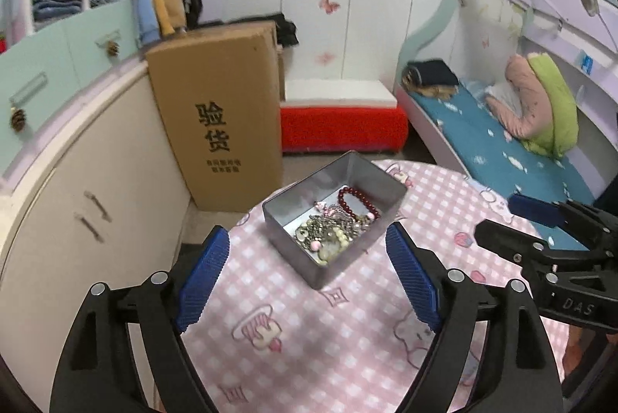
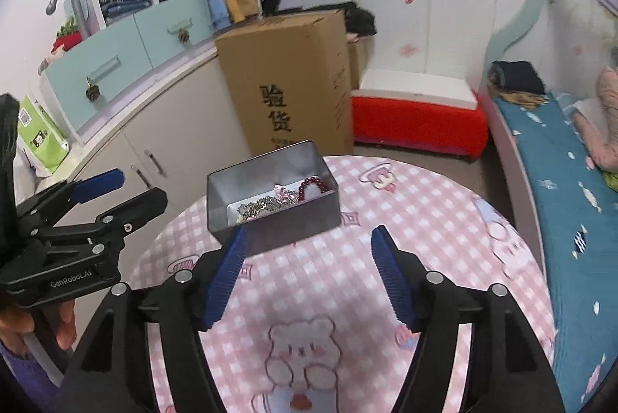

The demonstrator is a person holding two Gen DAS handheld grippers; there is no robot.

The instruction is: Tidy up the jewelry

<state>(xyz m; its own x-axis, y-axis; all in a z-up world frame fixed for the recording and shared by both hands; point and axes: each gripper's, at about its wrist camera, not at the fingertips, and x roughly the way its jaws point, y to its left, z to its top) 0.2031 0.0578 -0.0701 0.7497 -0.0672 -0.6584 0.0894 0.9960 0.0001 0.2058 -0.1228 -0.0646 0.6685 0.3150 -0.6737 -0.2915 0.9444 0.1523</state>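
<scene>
Left gripper [image 1: 307,270]: jaws apart, nothing held. Tin [image 1: 332,252]: set on counter [image 1: 309,343], judged stiff, light, slippery-walled. Jewelry [image 1: 334,229]: heaped inside, judged tangle-prone; red bracelet [image 1: 357,200] offers a clean hold. Right gripper [image 2: 309,274]: apart, empty.

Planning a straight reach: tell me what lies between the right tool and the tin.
Nothing but bare checked cloth between the right tool and the tin, as the right wrist view shows.
</scene>
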